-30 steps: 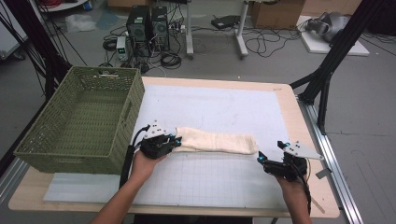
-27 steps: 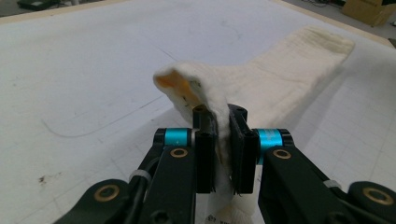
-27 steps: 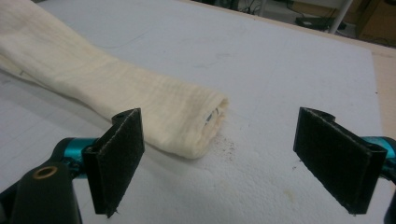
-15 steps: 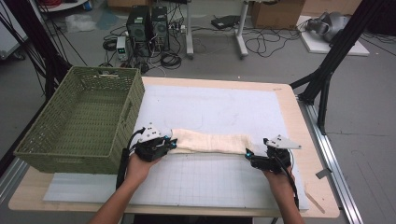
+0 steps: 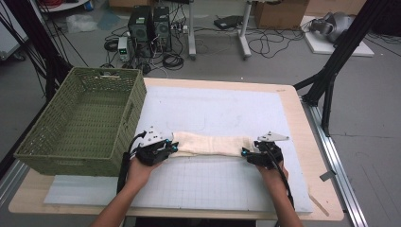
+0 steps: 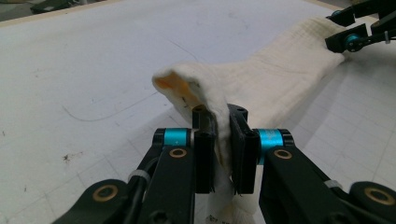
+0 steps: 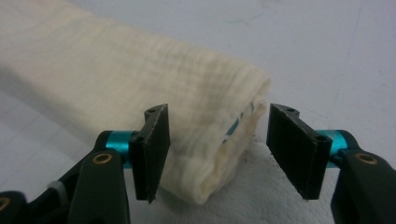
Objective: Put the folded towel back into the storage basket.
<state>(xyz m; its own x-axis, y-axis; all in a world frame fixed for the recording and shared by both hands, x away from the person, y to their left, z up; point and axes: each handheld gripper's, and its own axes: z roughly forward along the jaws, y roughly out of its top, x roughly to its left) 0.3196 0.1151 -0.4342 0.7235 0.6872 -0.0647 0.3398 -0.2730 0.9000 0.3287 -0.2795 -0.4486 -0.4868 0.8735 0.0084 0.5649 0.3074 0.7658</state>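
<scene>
1. Gripping one end of a folded cream towel point(image 5: 213, 143), the left gripper point(image 6: 223, 140) has its jaws closed on a raised fold of cloth; in the left gripper view the fabric is pinched flat between the two black pads and puckers up above them.
2. Right gripper point(image 7: 215, 140): jaws apart, straddling the opposite end of the towel. In the right gripper view the layered end sits between the pads with a gap on each side; no contact yet.
3. Towel location: a long narrow band lying across the white mat point(image 5: 227, 109), roughly parallel to the near edge of the worktop, nearer that edge than the far one. Its left end lies near the green basket point(image 5: 85, 118), which stands at the worktop's left edge and looks empty.
4. Handling judgement: soft, light, limp woven cloth in several layers. It will sag and unfold if lifted from one end alone, and thin layers could slip out of a shallow pinch.
5. Where to hold: at each end, taking the full stack of layers deep between the pads. The right jaws look well centred on the folded end for that; closing there should catch all layers.
6. Risk: catching only the top layer would let the fold open.
</scene>
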